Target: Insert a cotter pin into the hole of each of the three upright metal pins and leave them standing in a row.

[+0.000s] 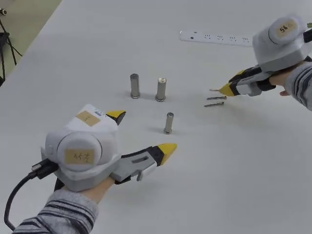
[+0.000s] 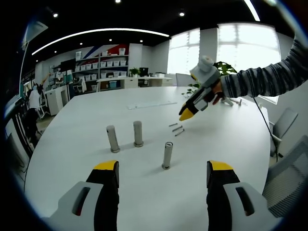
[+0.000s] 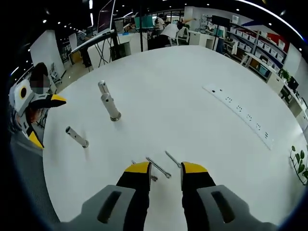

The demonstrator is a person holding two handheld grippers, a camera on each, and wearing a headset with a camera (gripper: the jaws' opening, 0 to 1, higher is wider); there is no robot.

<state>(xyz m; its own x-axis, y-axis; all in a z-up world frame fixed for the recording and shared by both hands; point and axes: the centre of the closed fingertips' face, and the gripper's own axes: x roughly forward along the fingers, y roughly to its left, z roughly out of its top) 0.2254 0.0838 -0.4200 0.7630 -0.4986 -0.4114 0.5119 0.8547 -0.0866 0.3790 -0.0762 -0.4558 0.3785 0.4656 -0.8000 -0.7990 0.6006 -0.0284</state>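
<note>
Three grey metal pins [image 1: 161, 89] stand upright in a loose triangle; thin cotter pins [image 1: 214, 104] lie flat to their right.

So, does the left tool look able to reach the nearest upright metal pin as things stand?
Probably yes: the left tool is open, the nearest pin stands just ahead, in line with the gap between its jaws, and nothing lies between them.

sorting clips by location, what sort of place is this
Probably an open-plan office or lab: a large white table, shelves of storage bins along the far wall, and tall windows.
</note>
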